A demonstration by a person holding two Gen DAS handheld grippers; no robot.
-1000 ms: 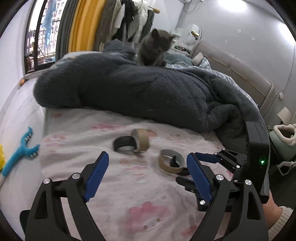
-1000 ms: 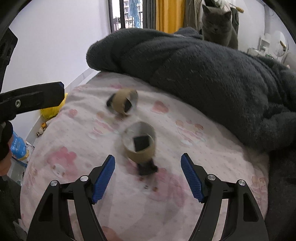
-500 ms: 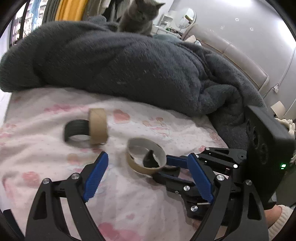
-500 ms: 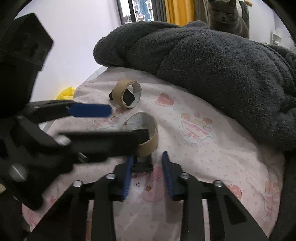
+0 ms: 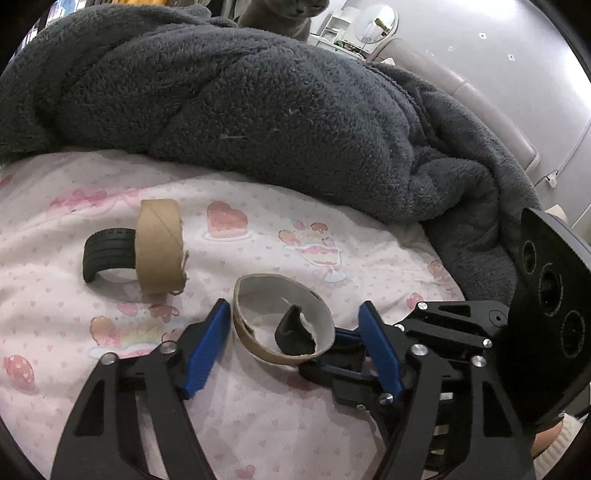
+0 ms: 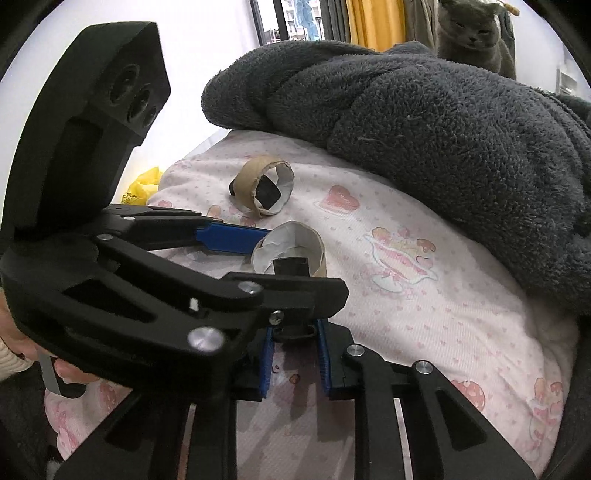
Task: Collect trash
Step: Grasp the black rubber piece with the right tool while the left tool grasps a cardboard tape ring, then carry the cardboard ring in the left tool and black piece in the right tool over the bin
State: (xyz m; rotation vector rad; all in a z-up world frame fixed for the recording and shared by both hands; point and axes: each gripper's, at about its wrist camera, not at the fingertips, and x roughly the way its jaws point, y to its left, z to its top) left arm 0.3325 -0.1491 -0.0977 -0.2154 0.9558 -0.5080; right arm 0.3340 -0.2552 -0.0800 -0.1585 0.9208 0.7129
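Two cardboard tape cores lie on the pink patterned bedsheet [image 5: 258, 424]. The near core [image 5: 282, 325] [image 6: 291, 247] has a black curved strip [image 5: 293, 332] running through it. My left gripper [image 5: 291, 350] is open, its blue pads on either side of this core. My right gripper [image 6: 293, 356] is shut on the near end of the black strip [image 6: 293, 334], partly hidden behind the left gripper's finger. The far core [image 5: 159, 247] [image 6: 264, 190] stands on edge with another black curved strip [image 5: 107, 253] through it.
A thick dark grey blanket [image 5: 258, 103] is heaped across the bed behind the cores. A grey cat [image 6: 471, 29] sits on it at the back. A yellow bag [image 6: 142, 184] lies on the floor past the left bed edge. A padded headboard [image 5: 491, 118] stands at the right.
My left gripper has moved forward and now straddles the near core. My right gripper has closed from wide open onto the black strip's end.
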